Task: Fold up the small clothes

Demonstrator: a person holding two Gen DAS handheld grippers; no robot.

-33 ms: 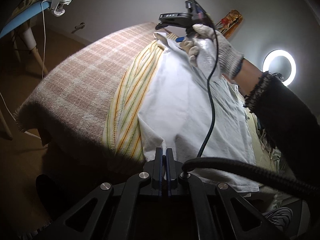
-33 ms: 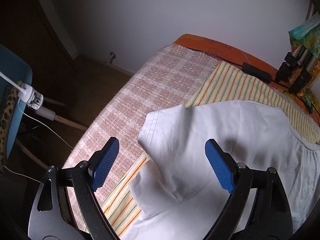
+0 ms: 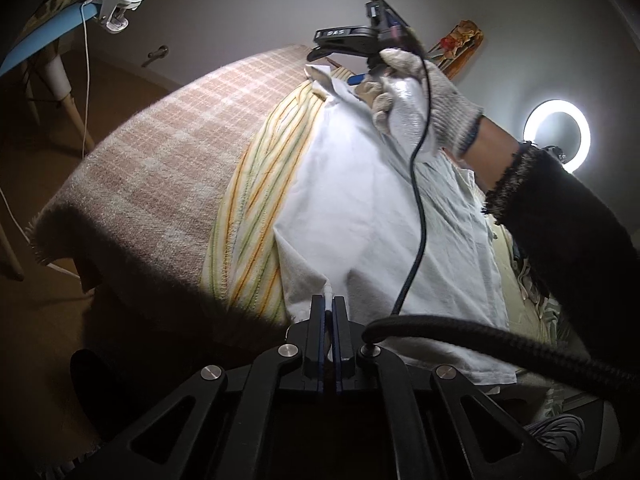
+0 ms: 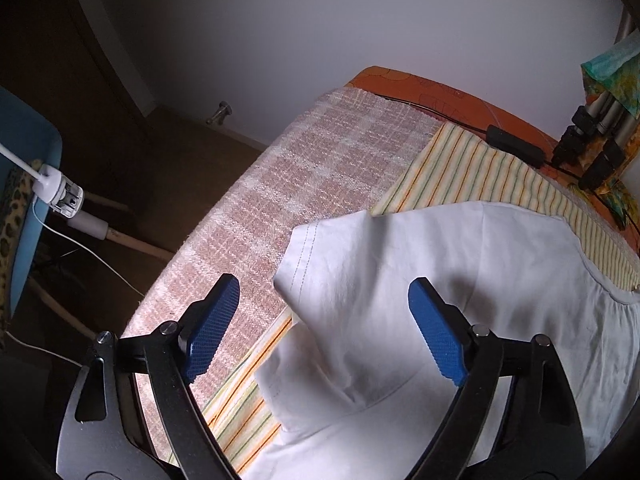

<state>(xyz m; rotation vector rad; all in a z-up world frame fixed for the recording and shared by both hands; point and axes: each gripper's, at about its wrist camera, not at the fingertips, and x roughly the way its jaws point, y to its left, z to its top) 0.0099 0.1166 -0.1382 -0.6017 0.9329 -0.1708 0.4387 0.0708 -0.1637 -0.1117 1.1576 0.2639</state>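
Note:
A small white garment (image 3: 360,208) lies spread on a yellow striped cloth (image 3: 256,208) over a pink checked blanket. My left gripper (image 3: 329,308) is shut on the garment's near hem corner. My right gripper (image 4: 324,320) is open, its blue pads (image 4: 212,320) straddling the garment (image 4: 460,280) above a raised sleeve (image 4: 320,248), touching nothing. In the left wrist view the right gripper (image 3: 360,76) sits at the garment's far end in a gloved hand (image 3: 420,104).
The pink checked blanket (image 4: 304,168) covers the table, with an orange edge (image 4: 440,88) at the back. A black adapter and cables (image 4: 516,146) lie at the back right. A blue chair with a clip lamp (image 4: 56,192) stands left. A ring light (image 3: 556,136) glows right.

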